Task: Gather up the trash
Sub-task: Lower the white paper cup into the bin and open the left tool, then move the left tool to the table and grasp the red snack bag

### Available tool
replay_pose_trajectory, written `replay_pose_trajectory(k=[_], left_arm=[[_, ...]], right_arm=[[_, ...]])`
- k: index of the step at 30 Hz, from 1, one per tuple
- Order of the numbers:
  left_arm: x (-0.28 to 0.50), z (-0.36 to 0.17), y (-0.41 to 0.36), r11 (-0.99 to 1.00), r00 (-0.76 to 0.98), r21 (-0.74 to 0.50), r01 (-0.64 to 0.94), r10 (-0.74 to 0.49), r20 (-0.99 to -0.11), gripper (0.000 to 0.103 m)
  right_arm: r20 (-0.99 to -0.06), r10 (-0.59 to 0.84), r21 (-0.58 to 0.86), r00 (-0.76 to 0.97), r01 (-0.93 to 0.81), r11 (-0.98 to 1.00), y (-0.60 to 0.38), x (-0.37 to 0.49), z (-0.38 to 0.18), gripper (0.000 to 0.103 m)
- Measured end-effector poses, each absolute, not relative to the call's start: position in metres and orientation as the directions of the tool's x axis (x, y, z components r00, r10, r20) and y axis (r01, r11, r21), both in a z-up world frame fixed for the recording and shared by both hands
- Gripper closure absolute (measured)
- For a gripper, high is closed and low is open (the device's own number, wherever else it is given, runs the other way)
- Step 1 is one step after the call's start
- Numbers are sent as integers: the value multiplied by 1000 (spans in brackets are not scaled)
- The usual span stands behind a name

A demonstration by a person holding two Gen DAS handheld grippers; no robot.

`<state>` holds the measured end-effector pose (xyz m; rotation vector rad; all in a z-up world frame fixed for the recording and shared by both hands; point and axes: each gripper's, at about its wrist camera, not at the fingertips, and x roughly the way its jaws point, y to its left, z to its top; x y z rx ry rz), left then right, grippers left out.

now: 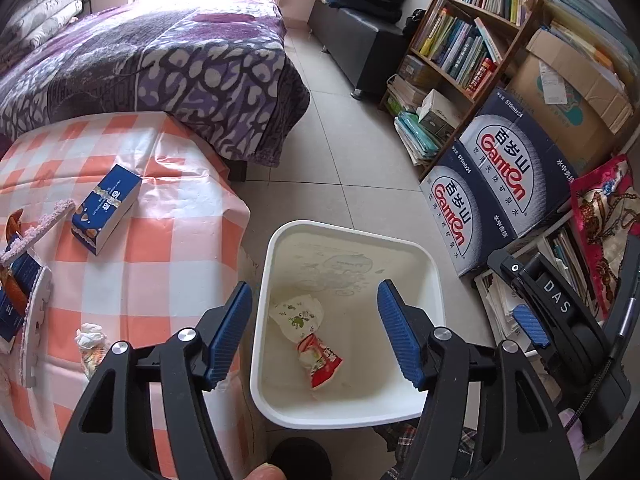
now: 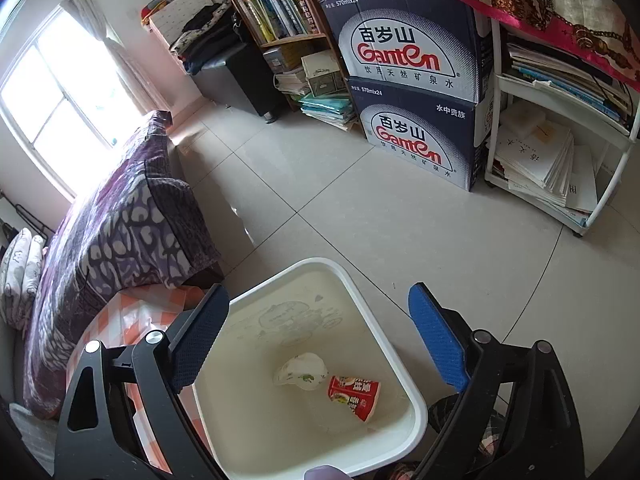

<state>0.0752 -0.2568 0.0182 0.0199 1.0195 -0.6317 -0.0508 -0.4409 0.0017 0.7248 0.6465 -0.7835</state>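
A white trash bin [image 1: 344,229] stands on the floor beside the checked table [image 1: 140,264]. In it lie a red snack wrapper [image 1: 322,364] and a white printed wrapper [image 1: 298,316]. My left gripper [image 1: 314,290] hangs open over the bin with nothing between its fingers. My right gripper [image 2: 318,294] is open and empty too, over the same bin [image 2: 320,265], where the red wrapper [image 2: 354,394] and the white wrapper [image 2: 302,372] show. On the table lie a crumpled tissue [image 1: 90,338] and a blue box [image 1: 106,208].
A bed with a purple blanket [image 1: 160,64] sits behind the table. Two stacked Ganten water cartons [image 2: 408,96], a bookshelf [image 1: 460,40] and a white rack of papers [image 2: 552,160] line the far side. Tiled floor [image 2: 360,208] lies between them and the bin.
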Motion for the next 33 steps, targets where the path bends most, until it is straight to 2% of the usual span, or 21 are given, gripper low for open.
replay_pose_trajectory(k=[5, 10, 23, 30, 33], left_arm=[[76, 17, -226, 853, 416, -222, 473, -438, -797, 24], [85, 7, -186, 890, 434, -175, 422, -367, -823, 20], [113, -22, -66, 947, 480, 96, 308, -67, -875, 16], [131, -30, -16, 931, 482, 223, 290, 59, -874, 16], [140, -35, 6, 928, 465, 237, 289, 81, -882, 16]], right_arm=[[-742, -377, 297, 554, 776, 556, -420, -36, 4, 12], [-751, -353, 237, 558, 727, 645, -389, -16, 5, 8], [-792, -283, 108, 540, 581, 807, -303, 32, -2, 8], [-804, -260, 52, 534, 500, 865, -258, 50, -7, 8], [-816, -229, 35, 531, 440, 897, -237, 58, -12, 8]])
